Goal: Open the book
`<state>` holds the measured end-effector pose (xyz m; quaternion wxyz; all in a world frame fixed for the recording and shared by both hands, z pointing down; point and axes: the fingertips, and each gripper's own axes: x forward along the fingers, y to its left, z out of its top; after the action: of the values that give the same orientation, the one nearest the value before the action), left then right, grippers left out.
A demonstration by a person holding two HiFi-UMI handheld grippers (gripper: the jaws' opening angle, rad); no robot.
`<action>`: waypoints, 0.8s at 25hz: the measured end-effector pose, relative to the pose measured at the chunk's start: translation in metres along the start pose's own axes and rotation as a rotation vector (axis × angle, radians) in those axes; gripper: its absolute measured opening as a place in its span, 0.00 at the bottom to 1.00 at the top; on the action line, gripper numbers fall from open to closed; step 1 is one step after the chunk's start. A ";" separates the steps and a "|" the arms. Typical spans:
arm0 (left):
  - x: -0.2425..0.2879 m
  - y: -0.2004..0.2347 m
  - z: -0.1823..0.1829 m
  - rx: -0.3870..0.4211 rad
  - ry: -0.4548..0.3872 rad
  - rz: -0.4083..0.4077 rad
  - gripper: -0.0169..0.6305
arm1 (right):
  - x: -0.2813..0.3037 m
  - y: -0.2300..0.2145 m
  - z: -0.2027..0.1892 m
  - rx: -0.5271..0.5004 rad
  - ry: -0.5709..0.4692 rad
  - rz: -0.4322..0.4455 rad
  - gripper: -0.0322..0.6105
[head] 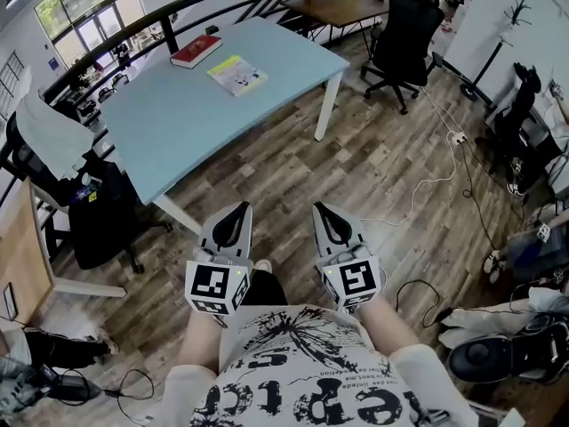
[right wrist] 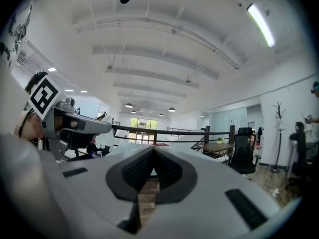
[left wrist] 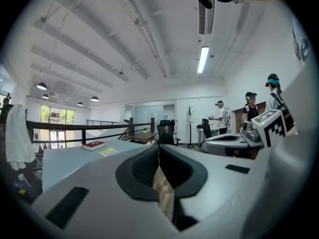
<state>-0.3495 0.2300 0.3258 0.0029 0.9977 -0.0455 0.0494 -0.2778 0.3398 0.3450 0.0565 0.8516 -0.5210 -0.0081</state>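
A red book (head: 196,51) lies closed at the far end of the light blue table (head: 169,123), with a yellow-green booklet (head: 237,75) next to it. Both grippers are held level close to the person's body, well short of the table, over the wooden floor. My left gripper (head: 238,210) is shut with nothing between its jaws, and so is my right gripper (head: 322,210) beside it. The left gripper view looks past the left gripper (left wrist: 158,147) at the red book (left wrist: 93,145) and the booklet (left wrist: 108,152) far off. In the right gripper view the right gripper (right wrist: 153,149) has its tips together.
A black office chair (head: 404,34) stands by a wooden desk (head: 342,7) at the back right; another chair (head: 98,212) is at the table's left. Cables (head: 444,163) trail over the floor. A dark railing (head: 178,12) runs behind the table. People (left wrist: 249,111) stand to the right.
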 end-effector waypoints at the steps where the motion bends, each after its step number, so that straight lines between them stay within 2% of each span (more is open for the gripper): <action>1: 0.005 0.003 -0.002 -0.001 0.005 -0.004 0.06 | 0.005 -0.002 -0.002 -0.004 0.003 -0.001 0.07; 6: 0.045 0.034 -0.015 -0.017 0.025 -0.017 0.06 | 0.050 -0.016 -0.017 -0.043 0.026 -0.018 0.07; 10: 0.098 0.070 -0.022 -0.044 0.036 -0.030 0.06 | 0.102 -0.041 -0.027 -0.041 0.048 -0.042 0.07; 20: 0.268 0.189 0.005 -0.048 0.030 -0.087 0.06 | 0.293 -0.124 -0.019 -0.029 0.075 -0.101 0.07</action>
<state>-0.1004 0.0172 0.3478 0.0296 0.9976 -0.0032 0.0628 -0.0326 0.1375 0.3638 0.0879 0.8758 -0.4745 0.0133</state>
